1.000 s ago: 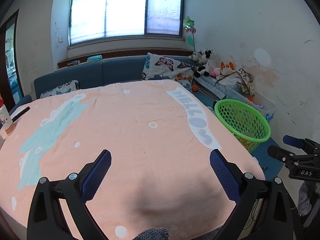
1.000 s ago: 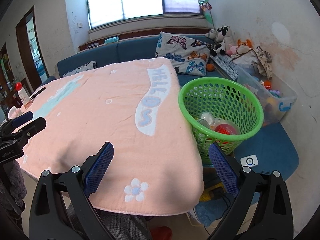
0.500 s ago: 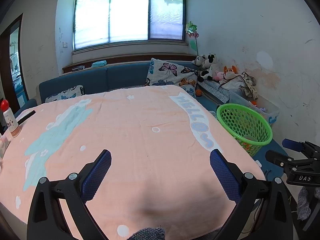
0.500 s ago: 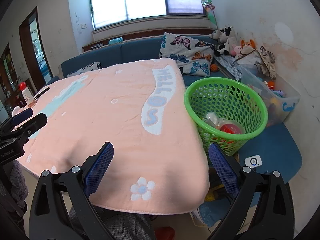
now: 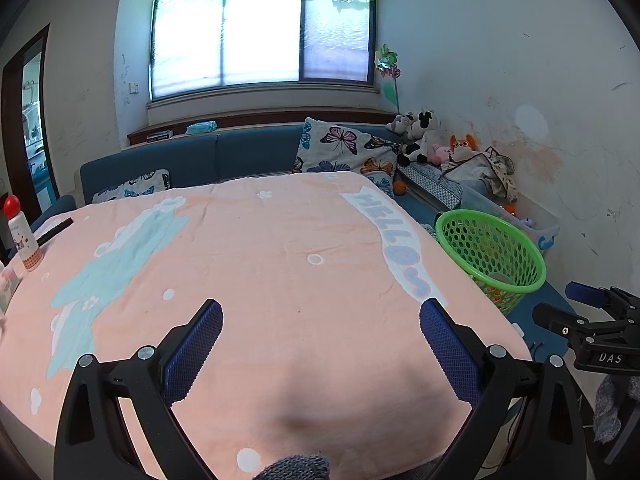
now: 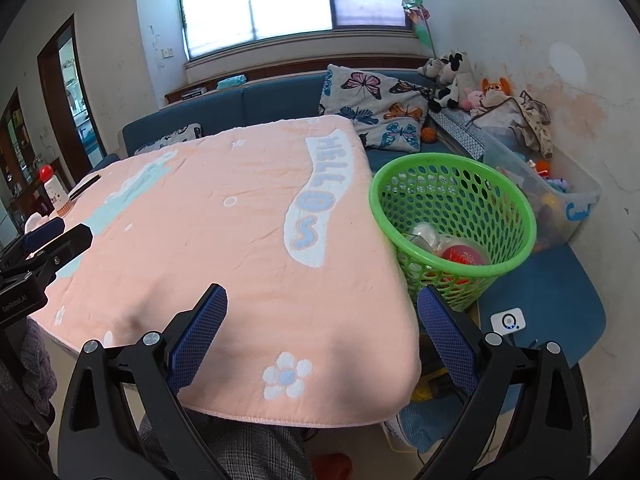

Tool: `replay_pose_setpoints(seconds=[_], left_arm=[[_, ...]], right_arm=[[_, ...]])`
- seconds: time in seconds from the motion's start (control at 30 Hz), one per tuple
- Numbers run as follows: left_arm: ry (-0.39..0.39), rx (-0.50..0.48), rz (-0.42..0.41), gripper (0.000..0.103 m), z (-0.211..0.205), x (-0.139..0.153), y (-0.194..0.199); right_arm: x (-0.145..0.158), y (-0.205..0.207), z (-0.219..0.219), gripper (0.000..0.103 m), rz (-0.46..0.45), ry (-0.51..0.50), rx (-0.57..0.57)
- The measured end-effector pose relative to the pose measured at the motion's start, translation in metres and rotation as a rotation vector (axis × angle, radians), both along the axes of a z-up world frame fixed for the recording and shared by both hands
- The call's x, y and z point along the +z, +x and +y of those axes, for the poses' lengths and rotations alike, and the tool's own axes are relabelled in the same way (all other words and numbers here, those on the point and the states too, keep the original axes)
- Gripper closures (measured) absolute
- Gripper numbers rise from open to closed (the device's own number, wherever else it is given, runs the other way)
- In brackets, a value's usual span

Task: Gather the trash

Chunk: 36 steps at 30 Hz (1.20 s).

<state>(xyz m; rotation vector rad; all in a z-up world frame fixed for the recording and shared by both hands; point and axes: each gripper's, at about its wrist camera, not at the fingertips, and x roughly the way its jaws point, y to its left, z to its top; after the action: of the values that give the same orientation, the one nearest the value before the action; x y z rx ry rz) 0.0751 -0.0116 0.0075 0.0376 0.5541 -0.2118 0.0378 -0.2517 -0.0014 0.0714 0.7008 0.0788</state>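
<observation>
The right tongs (image 6: 322,312) are held wide apart above the near edge of the peach-covered tabletop (image 6: 224,240). A green basket (image 6: 452,224) with trash (image 6: 460,254) is seen just beside the tabletop's right edge.

Pulled back and lifted since a second ago: left gripper (image 5: 320,312), with more wall above the window now in its view and the white bottle (image 5: 22,236) fully visible at the table's left edge. Likewise drawn back on the right: right gripper (image 6: 322,300), with the green basket (image 6: 516,208) sitting a little further right and lower in its view, beside the table's right edge.
</observation>
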Motion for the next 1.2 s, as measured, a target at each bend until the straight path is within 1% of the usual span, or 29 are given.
replay_pose_setpoints(seconds=[1.2], left_arm=[[0.011, 0.003, -0.006, 0.007, 0.0031, -0.0005, 0.0003]], right_arm=[[0.0011, -0.0035, -0.0020, 0.008, -0.007, -0.001, -0.005]])
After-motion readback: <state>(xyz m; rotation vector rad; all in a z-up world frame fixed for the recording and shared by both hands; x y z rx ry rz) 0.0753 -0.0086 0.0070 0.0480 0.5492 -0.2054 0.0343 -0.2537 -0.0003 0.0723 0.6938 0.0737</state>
